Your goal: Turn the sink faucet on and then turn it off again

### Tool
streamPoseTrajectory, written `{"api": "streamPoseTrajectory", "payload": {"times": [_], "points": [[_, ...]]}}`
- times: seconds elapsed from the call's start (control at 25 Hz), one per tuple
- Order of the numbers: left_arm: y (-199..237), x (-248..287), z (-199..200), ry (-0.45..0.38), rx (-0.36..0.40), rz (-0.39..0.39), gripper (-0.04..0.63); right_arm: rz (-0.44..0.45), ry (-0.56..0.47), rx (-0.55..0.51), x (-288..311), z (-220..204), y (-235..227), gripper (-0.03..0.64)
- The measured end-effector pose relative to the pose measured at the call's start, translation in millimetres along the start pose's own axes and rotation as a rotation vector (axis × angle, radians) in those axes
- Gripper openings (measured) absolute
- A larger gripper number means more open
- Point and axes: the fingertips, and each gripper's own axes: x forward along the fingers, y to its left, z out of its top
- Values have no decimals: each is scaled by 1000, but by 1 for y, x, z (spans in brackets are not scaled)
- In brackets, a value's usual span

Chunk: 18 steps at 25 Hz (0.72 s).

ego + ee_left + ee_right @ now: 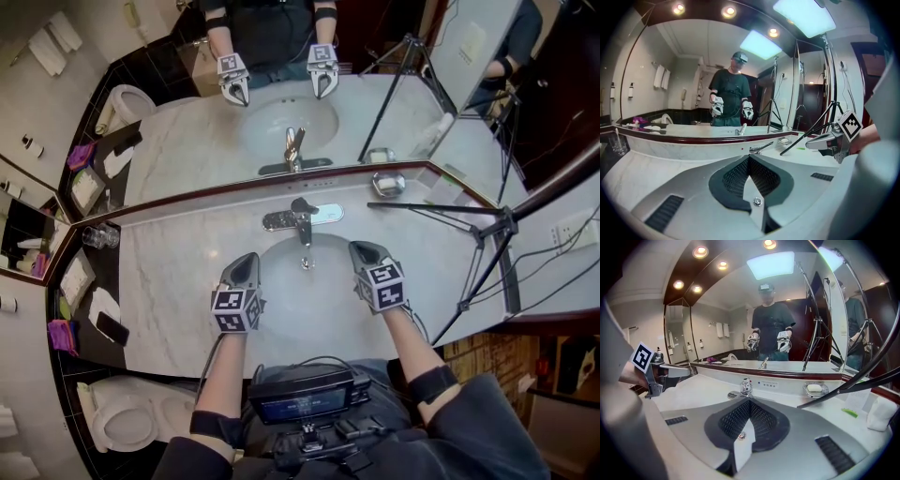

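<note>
In the head view the chrome faucet (300, 221) stands at the back of the white sink basin (309, 314), its lever on top. I cannot make out any water running. My left gripper (247, 260) hovers over the basin's left rim and my right gripper (360, 250) over its right rim. Both are shut with nothing between the jaws, and both stand short of the faucet, one on each side. The left gripper view shows the faucet (761, 148) just past my shut jaws (749, 157). In the right gripper view the faucet (746, 387) stands ahead of the shut jaws (749, 400).
A black tripod (487, 236) stands on the marble counter (178, 281) to the right. A soap dish (388, 182) sits at the back right and glasses (98, 236) at the back left. A large mirror rises behind the faucet. A toilet (122, 422) is at lower left.
</note>
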Motion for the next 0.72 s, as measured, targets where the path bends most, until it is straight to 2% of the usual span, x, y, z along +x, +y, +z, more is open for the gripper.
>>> {"api": "streamPoseTrajectory", "payload": {"times": [0.12,0.24,0.44,0.56,0.72], "points": [[-2,16,5,32,62,-13,2,-2,7,-4,1,-2,-3,20],[-9,39,16,56,166,-54,39,0,15,0,3,-4,-4,20],[-48,79,38,104,322,-206,171,-1,25,-2,6,-9,-9,21],[-66,105,38,128,454,-266,197,-2,35,8,8,-13,-12,21],[-87,135,23,197,666,-332,236,-9,50,16,12,-20,-18,21]]}}
